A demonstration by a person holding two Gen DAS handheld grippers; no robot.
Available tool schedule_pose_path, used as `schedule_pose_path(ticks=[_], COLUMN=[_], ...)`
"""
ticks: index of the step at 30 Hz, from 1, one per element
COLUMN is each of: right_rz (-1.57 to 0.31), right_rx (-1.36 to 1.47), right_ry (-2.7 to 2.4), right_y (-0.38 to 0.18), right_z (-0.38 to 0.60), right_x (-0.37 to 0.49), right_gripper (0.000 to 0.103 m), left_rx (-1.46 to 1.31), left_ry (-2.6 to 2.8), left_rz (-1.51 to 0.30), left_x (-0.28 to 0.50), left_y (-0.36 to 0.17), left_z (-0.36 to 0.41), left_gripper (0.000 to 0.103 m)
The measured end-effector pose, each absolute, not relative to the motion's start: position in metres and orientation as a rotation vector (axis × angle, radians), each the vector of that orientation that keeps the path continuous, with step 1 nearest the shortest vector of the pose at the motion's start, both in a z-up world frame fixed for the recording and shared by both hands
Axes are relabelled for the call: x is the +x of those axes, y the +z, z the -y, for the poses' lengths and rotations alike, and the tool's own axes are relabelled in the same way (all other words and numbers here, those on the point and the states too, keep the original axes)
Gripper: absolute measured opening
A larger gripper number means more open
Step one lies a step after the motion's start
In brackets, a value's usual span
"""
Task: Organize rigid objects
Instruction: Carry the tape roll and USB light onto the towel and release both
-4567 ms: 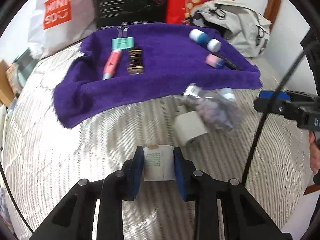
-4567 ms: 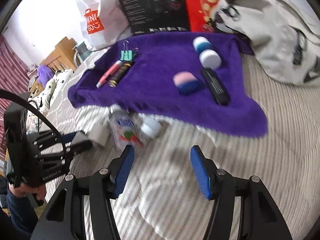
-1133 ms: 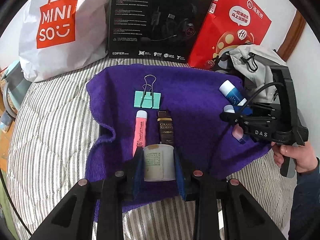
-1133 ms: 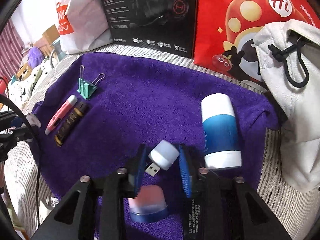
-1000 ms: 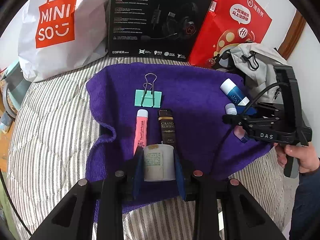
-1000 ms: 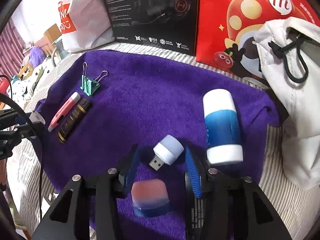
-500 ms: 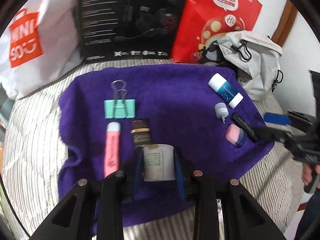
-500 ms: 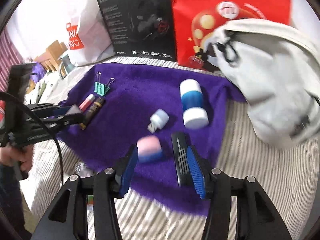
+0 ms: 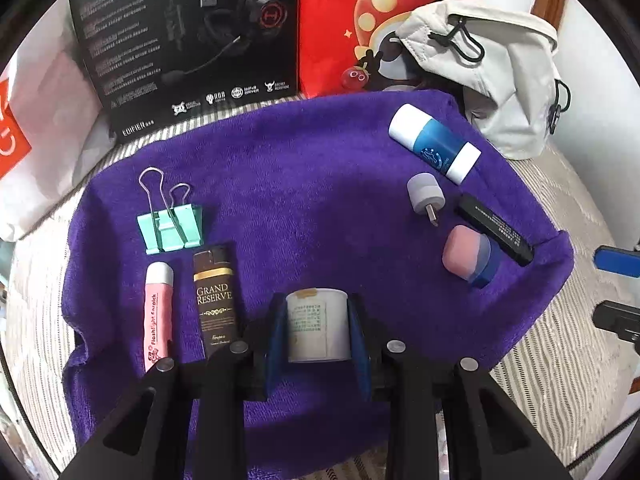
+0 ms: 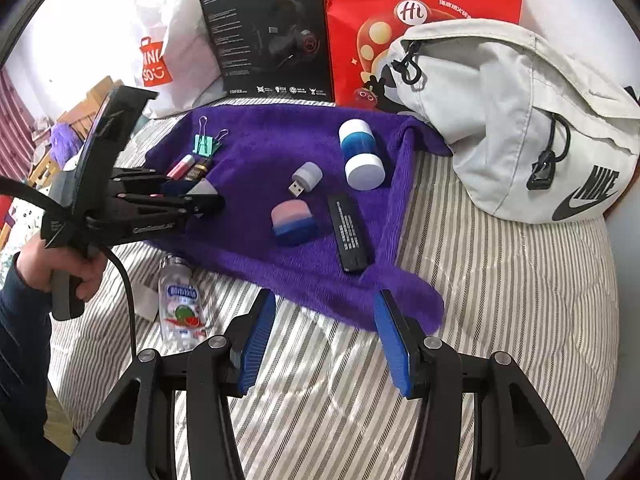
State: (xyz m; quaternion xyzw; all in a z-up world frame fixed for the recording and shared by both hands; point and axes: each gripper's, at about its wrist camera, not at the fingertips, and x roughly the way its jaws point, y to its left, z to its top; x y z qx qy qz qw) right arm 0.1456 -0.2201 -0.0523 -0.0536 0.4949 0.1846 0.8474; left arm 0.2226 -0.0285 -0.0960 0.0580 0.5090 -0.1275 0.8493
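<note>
Up close, left wrist view: left tongs (image 9: 318,330) pinch a small white bottle (image 9: 317,324) over the purple towel's (image 9: 304,184) 6 o'clock edge. Pink tube (image 9: 158,312) and dark sachet (image 9: 214,304) lie at 9 o'clock, green clip (image 9: 170,230) beyond.

Right wrist view: right tongs (image 10: 324,340) spread wide, empty, above the striped bed (image 10: 500,300). Clear bottle (image 10: 180,308) lies off the towel at 9 o'clock. USB plug (image 10: 306,178), pink-blue case (image 10: 294,222) and black bar (image 10: 349,232) lie together at 12 o'clock.
</note>
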Motion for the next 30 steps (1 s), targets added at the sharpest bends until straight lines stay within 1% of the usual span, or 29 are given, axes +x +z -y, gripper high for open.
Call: schedule_pose_path(ticks=[4, 7, 9, 10, 19, 22, 24, 27, 30], right_rz=[-1.033, -1.016, -1.003, -0.996, -0.916, -0.894, -0.889, -0.903, -0.932], right_rx=[-0.121, -0.127, -0.129, -0.13, -0.177, -0.191, -0.189, -0.159, -0.142], right_ry=[0.39, 0.389, 0.394, 0.395, 0.372, 0.37, 0.366, 0.358, 0.332], right_y=[-0.048, -0.042, -0.037, -0.035, -0.007, -0.001, 0.001, -0.004, -0.014], right_z=[0.22, 0.22, 0.22, 0.22, 0.22, 0.221, 0.223, 0.229, 0.239], right_x=[0.138, 0.132, 0.127, 0.125, 0.1, 0.091, 0.087, 0.086, 0.087], right_gripper=[0.051, 0.051, 0.051, 0.051, 0.052, 0.057, 0.062, 0.063, 0.063], left_rx=[0.125, 0.128, 0.125, 0.125, 0.06, 0.057, 0.065, 0.06, 0.073], left_ry=[-0.262, -0.263, -0.275, -0.282, -0.243, -0.224, -0.208, -0.193, -0.183], left_rz=[-1.065, -1.065, -1.065, -1.067, -1.086, -1.08, -1.062, -1.042, -1.044], left_x=[0.22, 0.219, 0.217, 0.215, 0.206, 0.197, 0.186, 0.171, 0.152], left_y=[-0.096, -0.096, -0.096, -0.096, -0.092, -0.081, -0.073, -0.063, -0.061], left_z=[0.028, 0.029, 0.031, 0.032, 0.027, 0.025, 0.022, 0.017, 0.015], left_gripper=[0.029, 0.034, 0.046, 0.049, 0.052, 0.052, 0.057, 0.063, 0.063])
